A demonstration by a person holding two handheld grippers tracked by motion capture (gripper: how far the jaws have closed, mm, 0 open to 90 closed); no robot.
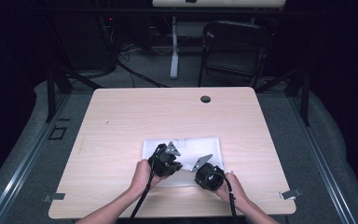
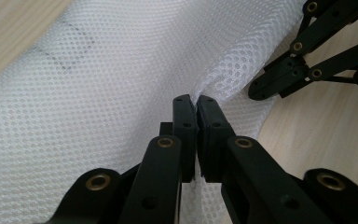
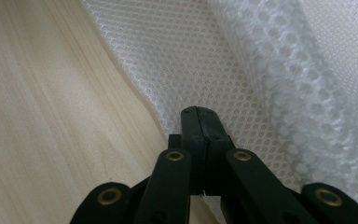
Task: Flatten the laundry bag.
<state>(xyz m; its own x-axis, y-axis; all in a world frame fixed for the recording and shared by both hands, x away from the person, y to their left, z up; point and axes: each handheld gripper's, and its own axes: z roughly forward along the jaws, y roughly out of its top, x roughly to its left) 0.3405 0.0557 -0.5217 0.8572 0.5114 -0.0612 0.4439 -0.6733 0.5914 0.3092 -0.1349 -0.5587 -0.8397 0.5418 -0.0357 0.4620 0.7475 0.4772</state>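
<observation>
A white mesh cloth [image 1: 191,145] lies folded on the near middle of the wooden table [image 1: 121,116]. Both hand-held grippers rest at its near edge. The left gripper [image 1: 178,166] is shut on a raised fold of the mesh cloth [image 2: 98,84], its jaws [image 2: 196,101] pressed together with fabric bunched at the tips. The right gripper [image 1: 197,169] is shut at the border of the cloth [image 3: 205,65], jaws [image 3: 199,112] closed with a sliver of white between them. The right gripper's black linkage [image 2: 303,60] shows at the upper right of the left gripper view.
A round black grommet [image 1: 205,99] sits near the table's far edge. A dark folding chair [image 1: 235,46] stands beyond the table. Metal clips [image 1: 290,193] hold the near corners. Bare wood [image 3: 51,116] lies beside the cloth.
</observation>
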